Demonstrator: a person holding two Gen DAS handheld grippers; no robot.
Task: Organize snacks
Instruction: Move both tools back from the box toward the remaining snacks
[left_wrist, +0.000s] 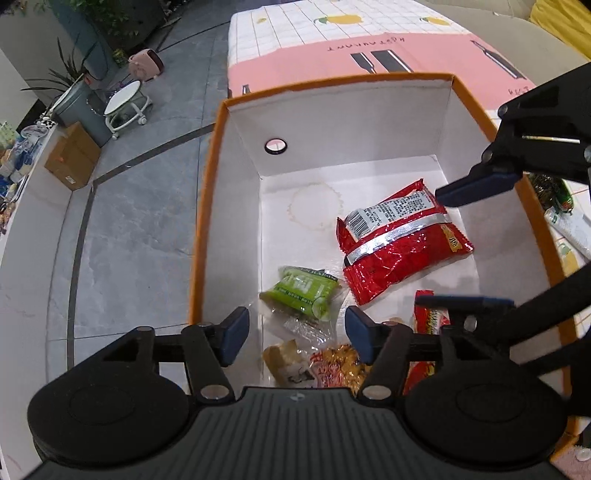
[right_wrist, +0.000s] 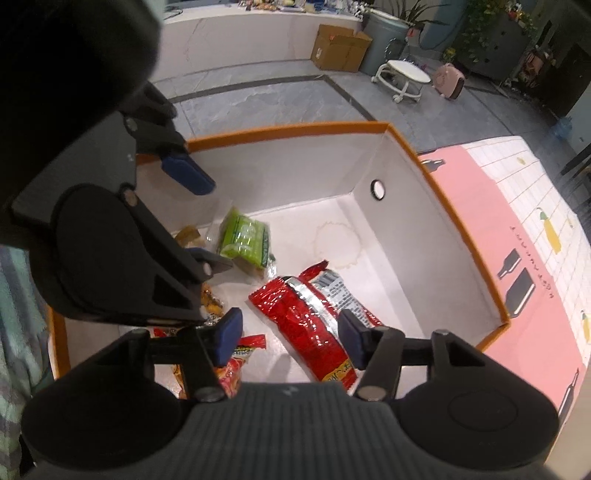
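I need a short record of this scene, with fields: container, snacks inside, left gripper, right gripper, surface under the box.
container: orange-edged box, white inside, open top
snacks inside: red packet, green packet, some smaller wrapped snacks at the near end
left gripper: open, above the green packet, holding nothing
right gripper: open, above the red packet, holding nothing
surface under the box: pink and white tablecloth
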